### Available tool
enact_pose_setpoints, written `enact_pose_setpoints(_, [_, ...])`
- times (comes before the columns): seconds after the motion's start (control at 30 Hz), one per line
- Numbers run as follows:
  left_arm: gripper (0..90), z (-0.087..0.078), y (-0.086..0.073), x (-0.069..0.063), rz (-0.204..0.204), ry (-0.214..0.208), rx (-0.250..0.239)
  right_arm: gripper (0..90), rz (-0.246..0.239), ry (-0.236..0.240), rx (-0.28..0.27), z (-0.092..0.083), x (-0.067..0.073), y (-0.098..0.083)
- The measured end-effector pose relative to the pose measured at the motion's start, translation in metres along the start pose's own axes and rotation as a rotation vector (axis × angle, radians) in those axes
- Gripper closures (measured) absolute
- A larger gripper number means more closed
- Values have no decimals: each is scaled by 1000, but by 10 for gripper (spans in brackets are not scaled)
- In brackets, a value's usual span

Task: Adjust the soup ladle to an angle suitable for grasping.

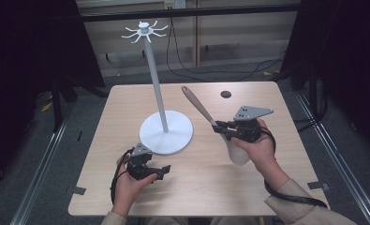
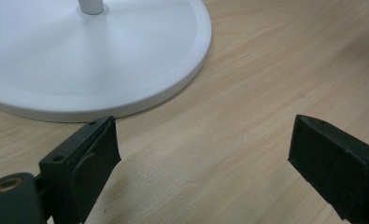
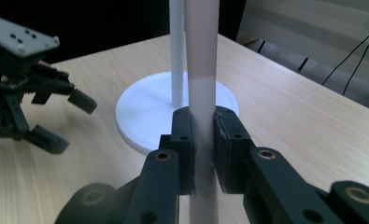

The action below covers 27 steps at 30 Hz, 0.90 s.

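A spatula with a mauve handle (image 1: 199,105) and a pale blade (image 1: 236,152) is held off the table, handle tilted up and to the left. My right gripper (image 1: 218,126) is shut on it where the handle meets the blade; the right gripper view shows both pads (image 3: 184,135) pressing the handle (image 3: 202,56). A white stand has a round base (image 1: 166,133), a tall pole (image 1: 157,79) and a ring of hooks (image 1: 145,32) on top. My left gripper (image 1: 161,171) rests low in front of the base (image 2: 79,60), open (image 2: 205,135), nothing between its fingers.
The wooden table (image 1: 267,187) has a small dark round hole (image 1: 225,94) near its far right edge. Cables lie on the floor behind the table. Dark curtains stand on both sides. The left gripper (image 3: 63,121) sits left of the stand base in the right gripper view.
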<state>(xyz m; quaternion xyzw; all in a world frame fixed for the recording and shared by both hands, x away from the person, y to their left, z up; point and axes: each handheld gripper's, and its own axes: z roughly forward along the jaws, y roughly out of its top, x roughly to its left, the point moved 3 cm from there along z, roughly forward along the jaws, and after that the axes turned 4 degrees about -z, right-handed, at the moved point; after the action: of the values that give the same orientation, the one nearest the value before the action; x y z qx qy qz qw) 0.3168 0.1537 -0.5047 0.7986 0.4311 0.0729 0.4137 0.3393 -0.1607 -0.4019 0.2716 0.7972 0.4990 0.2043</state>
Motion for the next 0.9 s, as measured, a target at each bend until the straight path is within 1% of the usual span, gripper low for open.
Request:
enact_pose_setpoints(0.1, [84,0,0,0,2,-6,0,800,16,-6,-29,1,-1,7])
enact_pose_setpoints(0.17, [84,0,0,1,-1,-5,1,800,13,-9,-44,1,-2,11])
enact_pose_setpoints(0.27, [84,0,0,1,-2,-7,1,800,8,-13,-50,1,-3,17])
enact_pose_setpoints(0.57, [84,1,-1,1,-4,-8,3,800,10,-23,-73,0,-5,29])
enact_pose_setpoints(0.6, [84,1,-1,1,-3,-7,3,800,12,-18,-78,0,-5,30])
enact_pose_setpoints(0.73, [84,1,-1,1,-1,-5,4,800,19,-28,-86,0,-5,34])
enact_pose_setpoints(0.77, [85,1,-1,1,0,-3,6,800,22,-39,-87,0,-6,34])
enact_pose_setpoints(0.83, [84,1,-1,1,-2,-2,3,800,29,-37,-100,1,-6,37])
enact_pose_setpoints(0.9, [84,1,-1,1,-3,-2,0,800,30,-45,-111,1,-6,41])
